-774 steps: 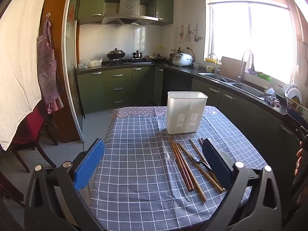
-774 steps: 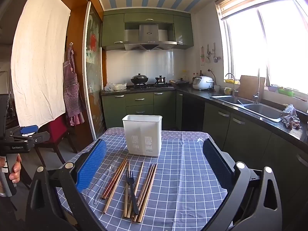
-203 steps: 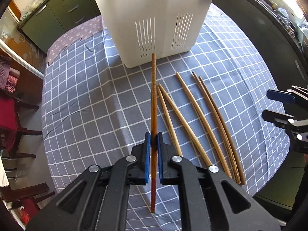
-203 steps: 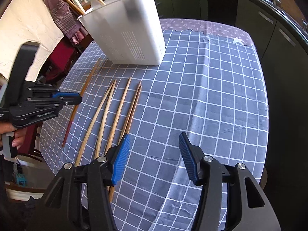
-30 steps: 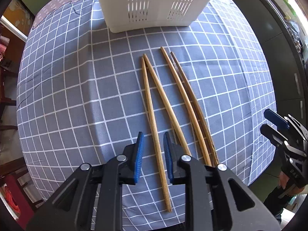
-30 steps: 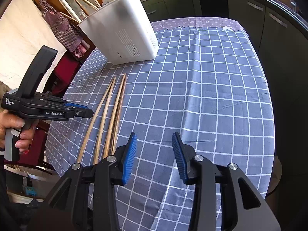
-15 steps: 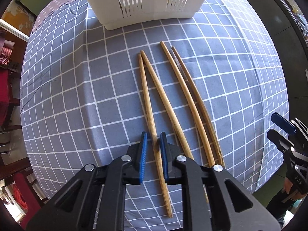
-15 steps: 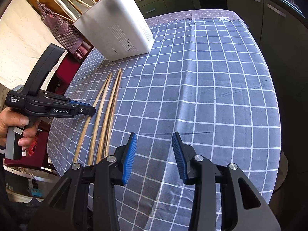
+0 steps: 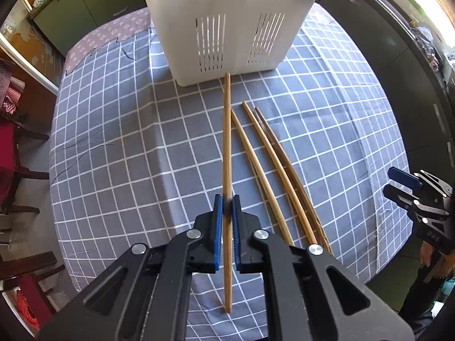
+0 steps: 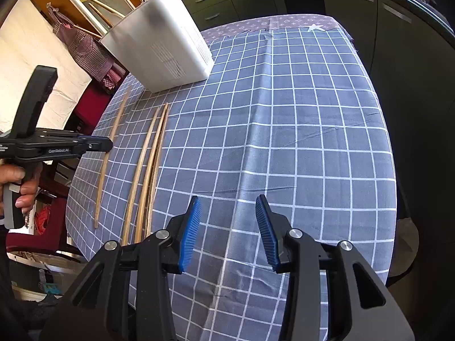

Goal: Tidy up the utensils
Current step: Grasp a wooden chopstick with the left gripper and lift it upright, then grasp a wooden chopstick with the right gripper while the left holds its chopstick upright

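One wooden chopstick (image 9: 226, 130) raised; three chopsticks (image 9: 267, 167) lie beside it.

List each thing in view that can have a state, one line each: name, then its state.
Left gripper: shut on held chopstick.
Right gripper: open, empty.
Loose chopsticks: three lying flat on tablecloth.
Utensil holder: upright; chopsticks poking out.

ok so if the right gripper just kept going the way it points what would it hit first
Most likely the bare checked tablecloth. The right gripper is open, holds nothing and tilts down at the cloth; the loose chopsticks lie off to its left. Depth is hard to judge.
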### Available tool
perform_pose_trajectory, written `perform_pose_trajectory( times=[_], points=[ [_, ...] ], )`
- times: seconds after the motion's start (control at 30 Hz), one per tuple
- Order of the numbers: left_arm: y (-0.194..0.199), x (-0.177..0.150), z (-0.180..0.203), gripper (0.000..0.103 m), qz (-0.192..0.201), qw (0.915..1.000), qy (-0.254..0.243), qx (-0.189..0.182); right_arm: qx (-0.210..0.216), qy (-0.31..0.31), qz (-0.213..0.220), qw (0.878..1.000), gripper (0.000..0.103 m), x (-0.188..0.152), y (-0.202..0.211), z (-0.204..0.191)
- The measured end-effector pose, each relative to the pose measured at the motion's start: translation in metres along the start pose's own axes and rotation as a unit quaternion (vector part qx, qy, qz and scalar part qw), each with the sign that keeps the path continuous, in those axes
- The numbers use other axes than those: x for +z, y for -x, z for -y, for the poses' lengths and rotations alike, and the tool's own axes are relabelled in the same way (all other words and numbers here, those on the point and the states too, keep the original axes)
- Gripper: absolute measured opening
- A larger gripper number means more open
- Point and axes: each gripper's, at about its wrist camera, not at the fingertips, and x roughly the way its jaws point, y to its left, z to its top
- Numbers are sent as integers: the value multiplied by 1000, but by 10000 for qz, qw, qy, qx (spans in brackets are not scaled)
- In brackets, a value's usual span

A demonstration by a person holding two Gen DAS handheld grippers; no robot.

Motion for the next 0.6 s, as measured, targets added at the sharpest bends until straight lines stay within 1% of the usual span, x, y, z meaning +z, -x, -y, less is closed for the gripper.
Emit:
perform_pose_trajectory(
  times=[0.07, 0.17, 0.33, 0.43, 0.5, 0.53, 0.6],
  points=[
    [17, -4, -3, 7, 193, 9998, -19, -95, -3, 49, -46, 10000, 40, 4, -2, -5],
    [42, -13, -6, 7, 590, 9981, -109, -108, -3, 183, -164, 9997, 40, 10, -8, -18],
    [71, -25, -16, 7, 1069, 9938, -226, -211, 28, 524, -472, 9975, 40, 27, -23, -51],
    [77, -31, -16, 7, 1198, 9921, -311, -225, 17, 752, -672, 9949, 40, 41, -35, -73],
    [80, -35, -18, 7, 1258, 9911, -331, -264, -79, 835, -758, 9936, 35, 50, -45, -85],
    [80, -36, -19, 7, 1286, 9907, -336, -277, -148, 903, -827, 9924, 31, 55, -50, -90],
    [82, -39, -22, 7, 1313, 9902, -308, -374, -278, 1003, -984, 9897, 30, 61, -63, -100]
  ],
)
